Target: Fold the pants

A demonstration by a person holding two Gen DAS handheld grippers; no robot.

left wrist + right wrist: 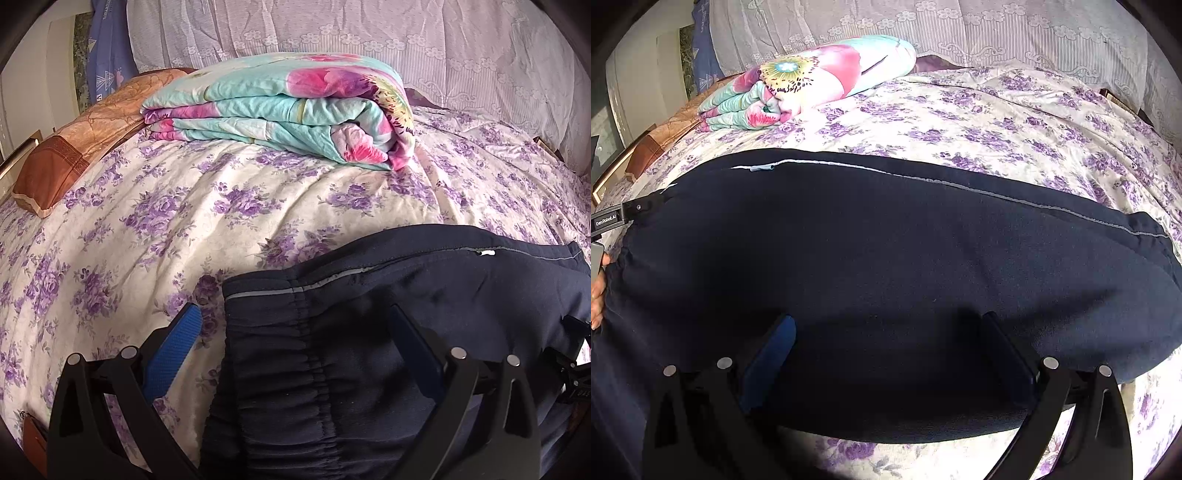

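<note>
Navy pants with a gathered elastic waistband and grey piping lie on the floral bed sheet. My left gripper is open. Its blue left pad rests over the sheet, and its right finger is over the pants near the waistband. In the right wrist view the pants stretch flat across the frame, with a grey seam along their far edge. My right gripper is open above the cloth, both fingers over the near edge. The left gripper and a hand show at the left edge.
A folded turquoise and pink floral quilt sits at the back of the bed. An orange-brown pillow lies at the back left. Lace curtain fabric hangs behind. The purple-flowered sheet extends beyond the pants.
</note>
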